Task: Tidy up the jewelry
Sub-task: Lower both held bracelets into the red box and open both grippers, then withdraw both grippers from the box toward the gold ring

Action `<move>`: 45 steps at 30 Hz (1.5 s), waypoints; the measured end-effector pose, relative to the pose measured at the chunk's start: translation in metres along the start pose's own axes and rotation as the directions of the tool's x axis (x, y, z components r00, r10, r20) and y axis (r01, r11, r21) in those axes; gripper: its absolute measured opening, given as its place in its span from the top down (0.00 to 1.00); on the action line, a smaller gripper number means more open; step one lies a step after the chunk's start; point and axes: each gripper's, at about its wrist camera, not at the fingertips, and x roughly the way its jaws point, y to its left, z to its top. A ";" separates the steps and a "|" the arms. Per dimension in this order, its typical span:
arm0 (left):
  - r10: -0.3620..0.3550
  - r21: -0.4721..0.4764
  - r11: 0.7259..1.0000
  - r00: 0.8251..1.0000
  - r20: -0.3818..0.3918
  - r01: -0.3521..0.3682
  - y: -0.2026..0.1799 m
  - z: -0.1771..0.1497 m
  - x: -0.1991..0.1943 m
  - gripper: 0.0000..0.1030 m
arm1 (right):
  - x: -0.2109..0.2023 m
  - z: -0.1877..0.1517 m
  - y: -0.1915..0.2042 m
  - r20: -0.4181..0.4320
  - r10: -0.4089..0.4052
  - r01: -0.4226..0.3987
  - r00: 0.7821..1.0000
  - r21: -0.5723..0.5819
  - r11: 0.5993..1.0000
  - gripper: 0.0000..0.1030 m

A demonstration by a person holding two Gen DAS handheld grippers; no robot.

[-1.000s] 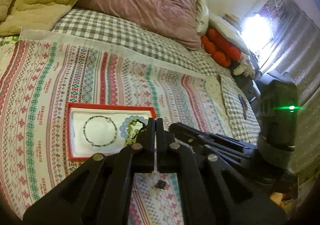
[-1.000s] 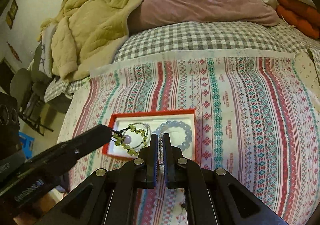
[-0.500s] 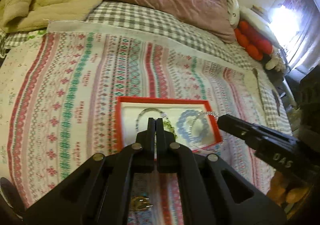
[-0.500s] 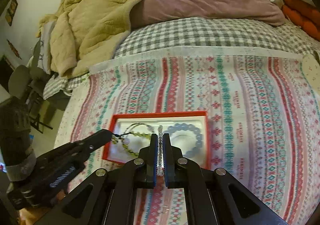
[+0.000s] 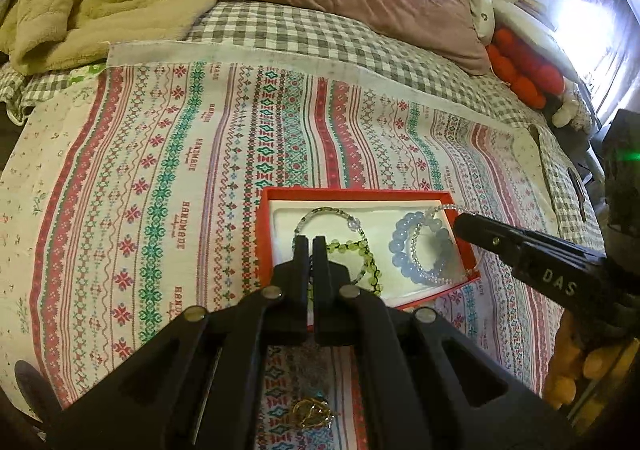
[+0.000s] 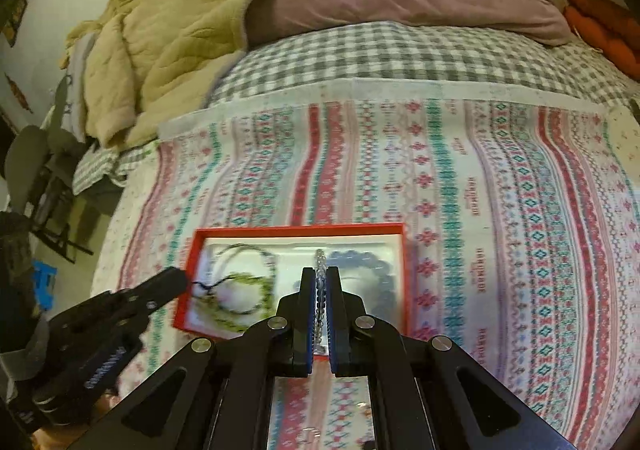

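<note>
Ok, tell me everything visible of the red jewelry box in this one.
The red jewelry box is a shallow, open rectangular tray, likely cardboard, with a white lining. It lies flat on the patterned cloth covering the bed. Inside are a thin dark-beaded bracelet, a yellow-green bead bracelet and a chunky pale-blue bead bracelet. A clear bead strand, pinched in the right gripper, droops into it. The left gripper, jaws shut, holds the green bracelet's dark cord at the box's left end.

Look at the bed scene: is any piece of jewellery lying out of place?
Yes. A small gold-coloured tangle of jewellery lies loose on the striped patterned cloth, outside the red-rimmed white-lined box. The bead bracelets are in or over the box, so this piece looks unsorted. What it is exactly cannot be told.
</note>
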 end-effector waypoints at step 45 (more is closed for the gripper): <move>0.137 0.085 0.988 0.984 -0.111 -0.129 0.000 -0.074 -0.043 0.01 | -0.049 -0.063 -0.012 -0.061 -0.092 0.085 0.994 -0.103 0.991 0.22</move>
